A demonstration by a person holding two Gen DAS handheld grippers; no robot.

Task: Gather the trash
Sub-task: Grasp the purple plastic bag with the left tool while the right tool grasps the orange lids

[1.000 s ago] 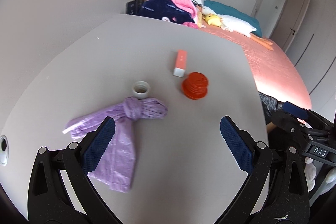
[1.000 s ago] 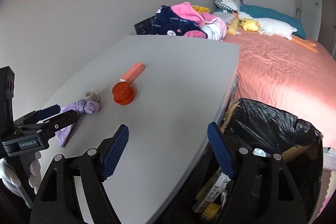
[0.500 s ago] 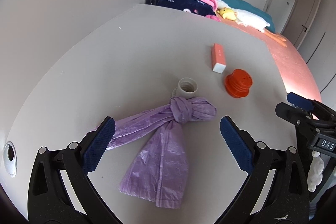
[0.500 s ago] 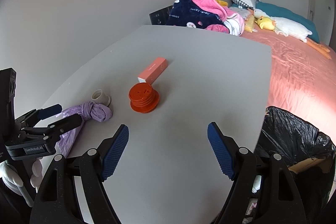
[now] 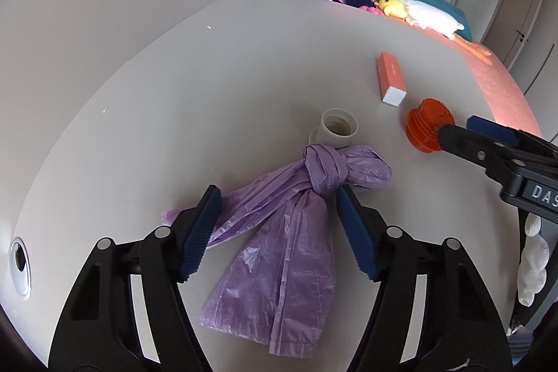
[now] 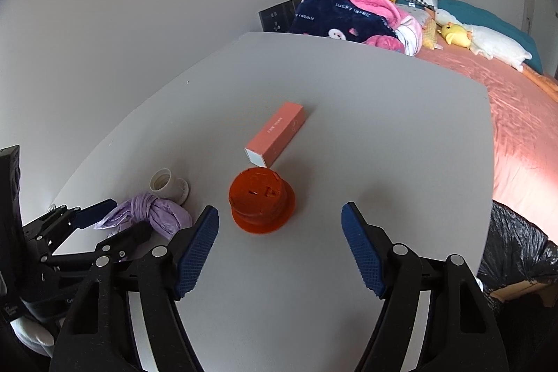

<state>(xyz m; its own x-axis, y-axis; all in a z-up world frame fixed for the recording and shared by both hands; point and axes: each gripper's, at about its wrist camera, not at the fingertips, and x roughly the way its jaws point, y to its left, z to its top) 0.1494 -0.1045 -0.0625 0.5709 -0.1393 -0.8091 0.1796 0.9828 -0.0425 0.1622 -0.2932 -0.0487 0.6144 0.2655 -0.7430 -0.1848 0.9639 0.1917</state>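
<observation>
Four pieces of trash lie on a pale grey table (image 6: 401, 142) beside a bed with a salmon-pink cover (image 6: 516, 100). Nearest the left gripper (image 5: 277, 232) is a knotted purple plastic bag (image 5: 289, 232), crumpled flat with its knot at the far end; the gripper's two blue-padded fingers stand apart on either side of the bag, just below the knot, and whether they touch it cannot be told. Touching the knot at its 12 o'clock side is a small white cup (image 5: 336, 128) with its mouth open. At about 2 o'clock from the cup lies an orange ribbed cap (image 5: 427, 128), and just past it a slim pink box (image 5: 391, 79) with a white end. The right gripper (image 6: 280, 244) hovers low over the table with its fingers spread wide and nothing between them; the orange cap sits just ahead of it, toward 11 o'clock. At its 4 o'clock, off the table's edge, is a black bin bag (image 6: 516, 250). A heap of navy and pink fleece (image 6: 345, 13) and a yellow plush toy (image 6: 453, 35) rest at the far end of the bed.
</observation>
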